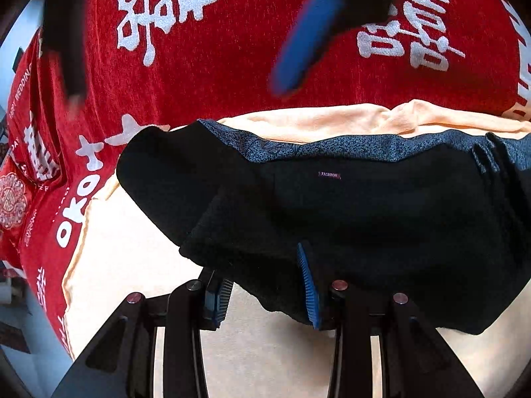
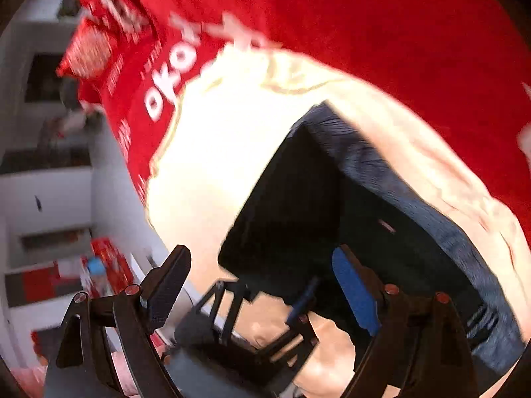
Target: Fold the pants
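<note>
Pants point(image 1: 348, 219) first: black ones with a blue patterned waistband, sitting across the middle and right of the left wrist frame on a pale peach cloth point(image 1: 139, 258), which lies on a red blanket point(image 1: 232, 66) covered in white characters. We can read a tiny "FASHION" tag point(image 1: 329, 175) near the centre of the frame.

Our left gripper point(image 1: 265, 298) comes up from the bottom edge and its jaws are clamped down on a thick fold of the black fabric, with the ribbed blue pad point(image 1: 308, 285) pressed right into the cloth.

Our right gripper point(image 2: 262, 285) is blurry in its own view, but the jaws clearly stand wide apart with nothing between them. Its blue-padded finger point(image 2: 355, 295) sits lower right over the dark fabric of the pants point(image 2: 292, 219), and the black finger point(image 2: 166, 285) sits lower left over the room background. Between those two we can also spot the left gripper point(image 2: 265, 305), lower centre, latched onto the pants' edge. In the left wrist view the right one shows up smeared along the top edge, blue pad point(image 1: 305, 39) upper centre, hanging above the red blanket.
</note>
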The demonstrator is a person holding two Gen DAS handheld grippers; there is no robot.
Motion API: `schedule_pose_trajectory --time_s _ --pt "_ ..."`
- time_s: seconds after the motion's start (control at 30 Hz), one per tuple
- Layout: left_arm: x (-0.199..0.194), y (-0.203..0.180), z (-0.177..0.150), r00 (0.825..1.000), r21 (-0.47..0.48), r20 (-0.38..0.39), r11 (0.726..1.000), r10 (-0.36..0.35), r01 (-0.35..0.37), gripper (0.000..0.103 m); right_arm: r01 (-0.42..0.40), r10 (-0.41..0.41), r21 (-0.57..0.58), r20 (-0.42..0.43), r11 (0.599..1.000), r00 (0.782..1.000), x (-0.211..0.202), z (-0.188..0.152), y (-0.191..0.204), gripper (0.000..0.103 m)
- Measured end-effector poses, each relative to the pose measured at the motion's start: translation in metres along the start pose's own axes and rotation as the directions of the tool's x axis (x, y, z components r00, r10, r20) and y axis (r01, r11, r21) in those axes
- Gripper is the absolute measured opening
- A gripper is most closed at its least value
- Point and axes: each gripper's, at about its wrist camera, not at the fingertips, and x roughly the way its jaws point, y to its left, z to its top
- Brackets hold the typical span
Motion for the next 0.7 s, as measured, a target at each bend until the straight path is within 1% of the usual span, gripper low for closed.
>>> schedule_pose_trajectory --time_s 0.07,0.13,0.2,0.23,0.27,0.3,0.33,0.37,0.4,0.47,0.53,0.63,0.7 --pt "-0.001 0.002 0.000 1.000 0.008 0.008 1.000 0.005 -0.005 0.038 0.028 -0.030 -0.029 -0.063 0.999 0.998 0.021 0.015 0.010 0.090" --pt "-0.001 0.002 -0.001 1.000 0.010 0.014 1.000 0.008 -0.008 0.038 0.046 -0.051 -0.042 -0.105 0.998 0.993 0.038 0.025 0.016 0.090" --pt "-0.002 0.001 -0.001 1.000 0.010 0.018 1.000 0.009 -0.009 0.038 0.081 -0.087 -0.046 -0.155 0.996 0.984 0.057 0.030 0.017 0.090" --pt "-0.002 0.001 -0.001 1.000 0.012 0.020 1.000 0.010 -0.010 0.038 0.105 -0.113 -0.052 -0.178 0.993 0.978 0.065 0.031 0.017 0.087" --pt "-0.001 0.000 0.000 1.000 0.016 0.023 1.000 0.011 -0.011 0.038 0.134 -0.144 -0.065 -0.200 0.989 0.969 0.073 0.030 0.016 0.080" --pt "-0.002 -0.001 0.000 1.000 0.019 0.025 1.000 0.011 -0.011 0.038 0.166 -0.180 -0.084 -0.216 0.983 0.960 0.078 0.028 0.015 0.051" --pt "-0.002 -0.002 0.000 1.000 0.020 0.023 1.000 0.008 -0.009 0.038 0.189 -0.205 -0.094 -0.217 0.978 0.954 0.079 0.026 0.013 0.032" --pt "0.000 -0.001 0.001 1.000 0.016 0.009 1.000 0.000 0.000 0.038 0.179 -0.192 -0.081 -0.200 0.980 0.961 0.075 0.024 0.008 0.025" --pt "0.000 -0.001 0.000 1.000 0.012 0.002 1.000 -0.005 0.005 0.038 0.167 -0.176 -0.066 -0.177 0.984 0.968 0.068 0.020 0.004 0.020" --pt "-0.007 -0.003 0.002 0.999 0.019 0.022 1.000 -0.023 0.022 0.038 0.129 -0.132 -0.033 -0.115 0.991 0.985 0.050 0.010 -0.008 0.019" --pt "-0.020 -0.011 0.008 0.998 0.036 0.046 0.998 -0.044 0.043 0.038 0.061 -0.061 0.005 -0.049 0.998 0.997 0.029 -0.007 -0.023 0.018" --pt "-0.040 -0.021 0.018 0.993 0.036 0.075 0.995 -0.095 0.093 0.038 -0.039 0.037 0.054 0.051 0.998 0.998 -0.004 -0.037 -0.044 0.018" --pt "-0.055 -0.032 0.024 0.988 0.049 0.101 0.992 -0.120 0.116 0.038 -0.108 0.097 0.078 0.127 0.991 0.987 -0.030 -0.061 -0.059 0.018"
